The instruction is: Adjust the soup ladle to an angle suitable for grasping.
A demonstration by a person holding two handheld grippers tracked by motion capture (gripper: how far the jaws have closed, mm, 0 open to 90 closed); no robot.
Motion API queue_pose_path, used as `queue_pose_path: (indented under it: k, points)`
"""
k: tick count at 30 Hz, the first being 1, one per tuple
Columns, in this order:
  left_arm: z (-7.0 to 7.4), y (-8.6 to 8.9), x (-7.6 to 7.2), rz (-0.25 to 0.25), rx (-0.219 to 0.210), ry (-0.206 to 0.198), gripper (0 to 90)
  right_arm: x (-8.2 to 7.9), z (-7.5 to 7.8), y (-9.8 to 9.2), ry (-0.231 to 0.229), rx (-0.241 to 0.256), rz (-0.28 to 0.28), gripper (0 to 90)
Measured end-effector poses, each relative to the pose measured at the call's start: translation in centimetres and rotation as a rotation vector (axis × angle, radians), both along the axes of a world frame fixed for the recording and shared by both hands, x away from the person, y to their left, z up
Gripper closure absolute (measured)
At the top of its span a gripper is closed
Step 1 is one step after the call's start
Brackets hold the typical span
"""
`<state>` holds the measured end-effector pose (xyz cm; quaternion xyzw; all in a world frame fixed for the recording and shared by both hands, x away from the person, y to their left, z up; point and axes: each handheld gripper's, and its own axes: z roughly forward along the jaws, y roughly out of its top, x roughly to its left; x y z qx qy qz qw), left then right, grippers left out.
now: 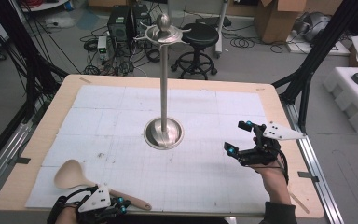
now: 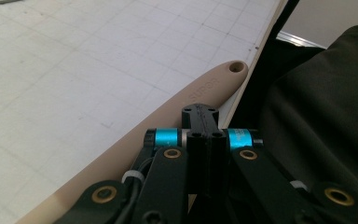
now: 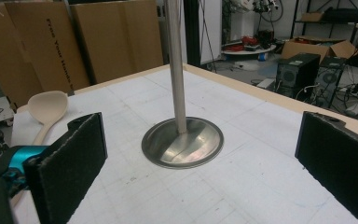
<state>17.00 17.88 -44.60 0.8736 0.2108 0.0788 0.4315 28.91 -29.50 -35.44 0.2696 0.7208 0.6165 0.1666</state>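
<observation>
A tall metal stand (image 1: pixel 164 93) rises from a round base (image 1: pixel 163 134) at the middle of the white grid mat, with hooks and a knob at its top. A beige spoon (image 1: pixel 70 173) lies flat near the table's front left, handle pointing right. My left gripper (image 1: pixel 121 205) sits over that handle (image 2: pixel 200 91), jaws shut together above it; I see nothing between them. My right gripper (image 1: pixel 237 137) hovers right of the base, wide open and empty. Along its pads (image 3: pixel 70 158) I see the base (image 3: pixel 182 142) ahead and the spoon (image 3: pixel 49 107) beyond.
The white grid mat (image 1: pixel 121 121) covers most of the wooden table (image 1: pixel 56 112). Behind the table stand a black stool (image 1: pixel 199 35) and computer towers (image 1: pixel 123 21) among cables. White foam blocks (image 1: pixel 354 93) lie on the floor to the right.
</observation>
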Motion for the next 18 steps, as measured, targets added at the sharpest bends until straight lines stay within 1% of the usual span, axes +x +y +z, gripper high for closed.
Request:
queue_pose_path:
  k: [1,3,5,9,11,14,18]
  points:
    - [-0.1,-0.2,0.0,-0.004,0.004,0.001,89.9,0.0,0.0,0.0,0.001,-0.002,0.002,1.0]
    - [-0.1,-0.2,0.3,-0.014,-0.012,-0.001,89.9,0.0,0.0,0.1,0.0,-0.002,0.003,1.1]
    - [-0.2,-0.2,0.3,-0.012,-0.02,0.001,89.9,0.0,-0.1,0.1,0.004,-0.003,0.004,1.0]
    - [-0.2,-0.3,0.6,-0.016,-0.024,-0.008,89.9,0.1,-0.1,0.2,0.005,-0.007,0.005,1.0]
    - [-0.2,-0.3,0.7,-0.016,-0.033,-0.011,89.9,0.1,-0.2,0.3,0.008,-0.005,0.006,1.0]
    - [-0.2,-0.5,1.1,-0.013,-0.037,-0.023,89.9,0.1,-0.2,0.3,0.007,-0.005,0.005,1.0]
    - [-0.2,-0.6,1.4,-0.008,-0.043,-0.021,89.9,0.1,-0.2,0.2,0.01,-0.004,0.002,1.0]
